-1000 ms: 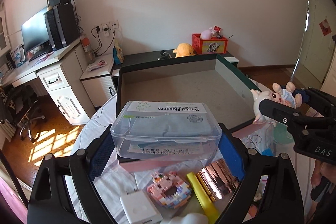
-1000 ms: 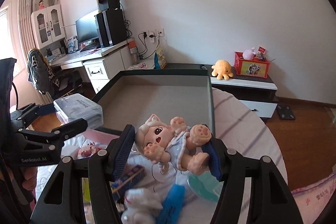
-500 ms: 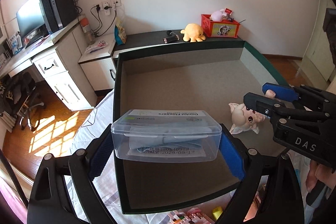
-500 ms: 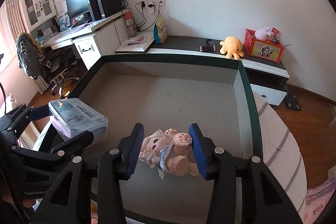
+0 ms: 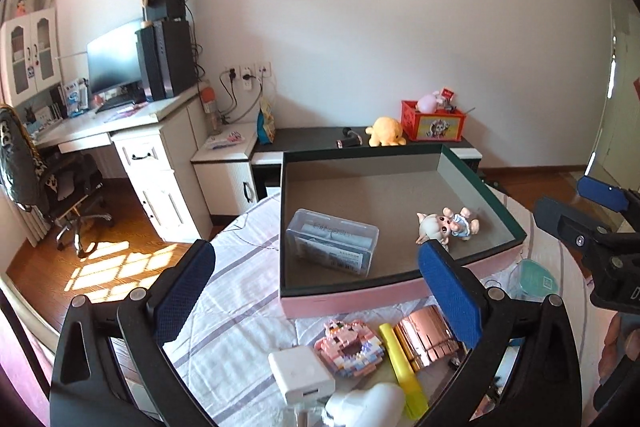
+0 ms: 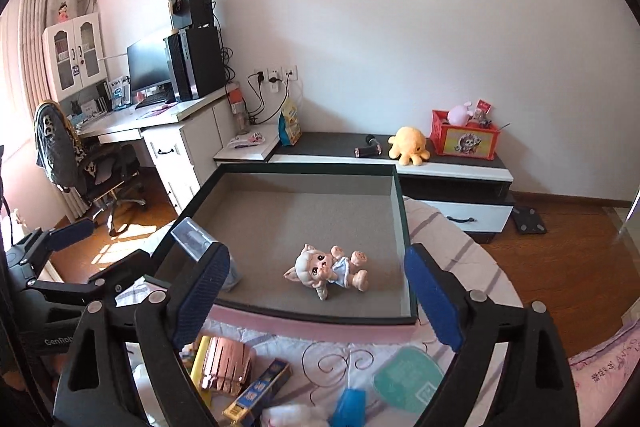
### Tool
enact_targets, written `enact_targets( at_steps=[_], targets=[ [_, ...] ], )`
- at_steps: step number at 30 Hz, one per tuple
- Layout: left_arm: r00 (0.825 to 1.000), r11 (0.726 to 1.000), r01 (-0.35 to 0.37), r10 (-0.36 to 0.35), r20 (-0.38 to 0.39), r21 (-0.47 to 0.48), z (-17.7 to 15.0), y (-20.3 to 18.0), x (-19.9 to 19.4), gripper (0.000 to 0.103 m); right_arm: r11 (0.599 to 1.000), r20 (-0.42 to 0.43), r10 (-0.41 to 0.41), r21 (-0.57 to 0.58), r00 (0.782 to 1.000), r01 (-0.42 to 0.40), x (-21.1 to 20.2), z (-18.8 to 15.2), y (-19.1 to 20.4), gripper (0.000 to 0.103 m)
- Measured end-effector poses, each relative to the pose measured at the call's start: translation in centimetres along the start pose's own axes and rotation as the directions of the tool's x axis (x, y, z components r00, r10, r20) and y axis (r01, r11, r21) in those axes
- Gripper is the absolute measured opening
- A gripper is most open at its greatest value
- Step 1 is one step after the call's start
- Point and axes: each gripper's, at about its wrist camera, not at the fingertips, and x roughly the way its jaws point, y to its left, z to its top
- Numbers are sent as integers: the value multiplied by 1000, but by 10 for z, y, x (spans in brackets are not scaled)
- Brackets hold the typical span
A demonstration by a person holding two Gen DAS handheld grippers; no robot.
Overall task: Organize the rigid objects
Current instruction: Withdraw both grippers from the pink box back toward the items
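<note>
A pink box with a dark green rim [image 5: 352, 297] lies on the round table. On its grey floor rest a clear plastic flosser case [image 5: 333, 245] at the left and a small doll [image 5: 446, 227] on its back at the right. My left gripper [image 5: 316, 267] hovers before the box's near wall, jaws opening wide, nothing between them. In the right wrist view the doll [image 6: 328, 269] lies free, beyond my right gripper [image 6: 316, 255]. Its jaws are also opening and hold nothing. One left finger hides most of the case [image 6: 192, 235] there.
On the striped cloth before the box lie a white charger [image 5: 301, 375], a pink brick figure [image 5: 348, 347], a yellow marker [image 5: 400, 363], a rose-gold foil piece [image 5: 428, 339], a teal card [image 6: 408, 383] and a blue-yellow carton [image 6: 260, 391]. A desk and low cabinet stand behind.
Both grippers carried their loads over the box, the left the clear case, the right the doll. Both let go and drew back toward me; case and doll now lie in the box.
</note>
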Motion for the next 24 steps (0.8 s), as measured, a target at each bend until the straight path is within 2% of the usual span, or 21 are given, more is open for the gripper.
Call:
enact_targets(
  at_steps=[5, 12, 17, 24],
  targets=[
    [996, 999, -52, 52, 70, -3, -19, -6, -66, 103, 1000, 88, -23, -14, 996, 25, -65, -21, 15, 103],
    [992, 999, -47, 48, 119, -16, -56, -14, -134, 103, 998, 158, -69, 4, 985, 69, -137, -54, 19, 103],
    [989, 1000, -9, 10, 147, -9, -70, -20, -169, 103, 997, 177, -82, 25, 981, 79, -172, -72, 18, 103],
    [980, 1000, -12, 9, 201, 14, -77, -29, -204, 103, 994, 204, -102, 53, 974, 93, -202, -81, 16, 103]
  ],
)
